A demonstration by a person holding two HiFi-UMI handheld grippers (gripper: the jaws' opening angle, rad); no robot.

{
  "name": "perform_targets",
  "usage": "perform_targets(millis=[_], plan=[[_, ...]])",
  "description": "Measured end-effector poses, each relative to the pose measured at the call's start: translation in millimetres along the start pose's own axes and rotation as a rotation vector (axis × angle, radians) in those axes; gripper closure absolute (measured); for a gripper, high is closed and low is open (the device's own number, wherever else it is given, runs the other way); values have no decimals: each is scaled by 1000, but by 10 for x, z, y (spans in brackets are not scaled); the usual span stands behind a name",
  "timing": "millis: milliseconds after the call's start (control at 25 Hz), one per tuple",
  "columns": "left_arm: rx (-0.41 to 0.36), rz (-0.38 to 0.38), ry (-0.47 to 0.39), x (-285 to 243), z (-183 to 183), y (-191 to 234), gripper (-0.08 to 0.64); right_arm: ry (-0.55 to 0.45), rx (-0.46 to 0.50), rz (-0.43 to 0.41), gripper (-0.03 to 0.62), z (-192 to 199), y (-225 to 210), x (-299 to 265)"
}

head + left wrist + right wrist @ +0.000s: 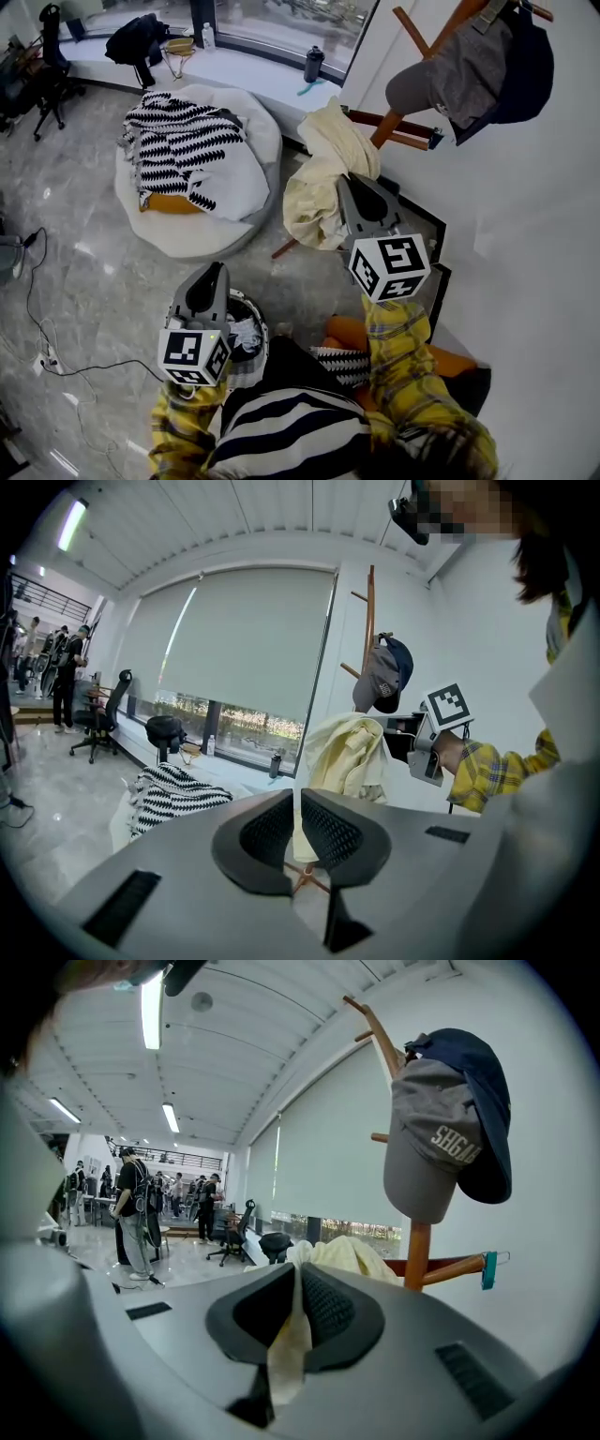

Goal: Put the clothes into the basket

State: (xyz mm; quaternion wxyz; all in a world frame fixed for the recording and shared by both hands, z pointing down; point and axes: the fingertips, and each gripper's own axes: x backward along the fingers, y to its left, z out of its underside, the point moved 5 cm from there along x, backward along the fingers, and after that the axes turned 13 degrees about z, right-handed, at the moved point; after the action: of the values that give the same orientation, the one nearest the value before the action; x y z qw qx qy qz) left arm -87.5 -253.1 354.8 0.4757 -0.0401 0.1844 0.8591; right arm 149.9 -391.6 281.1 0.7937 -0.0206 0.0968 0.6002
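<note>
A pale yellow garment (319, 178) hangs bunched on the wooden coat rack (403, 131). My right gripper (347, 180) is shut on its upper edge. In the right gripper view a fold of that cloth (286, 1354) runs down between the closed jaws of the right gripper (297, 1279). My left gripper (216, 270) hovers over the basket (263, 330), which holds some clothes; in the left gripper view the left gripper (295, 803) has its jaws together with nothing between them. A black-and-white zigzag garment (183, 141) lies on a white beanbag (234, 234).
Two caps (469, 75) hang on the rack's upper pegs close to the white wall. A bottle (313, 64) and a black bag (141, 37) sit on the window ledge. Cables (47, 356) trail over the grey floor at left. Office chairs and people stand far off.
</note>
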Motion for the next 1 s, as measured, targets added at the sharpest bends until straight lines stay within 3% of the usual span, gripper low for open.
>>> perform_targets(millis=[480,1000], plan=[[28,-144,-71,1138,1,323,522,-46,14,-151,548,-329,1052,330],[98,-310,-97,2163,358,603,522,45,34,-381,548,-47,2198,821]])
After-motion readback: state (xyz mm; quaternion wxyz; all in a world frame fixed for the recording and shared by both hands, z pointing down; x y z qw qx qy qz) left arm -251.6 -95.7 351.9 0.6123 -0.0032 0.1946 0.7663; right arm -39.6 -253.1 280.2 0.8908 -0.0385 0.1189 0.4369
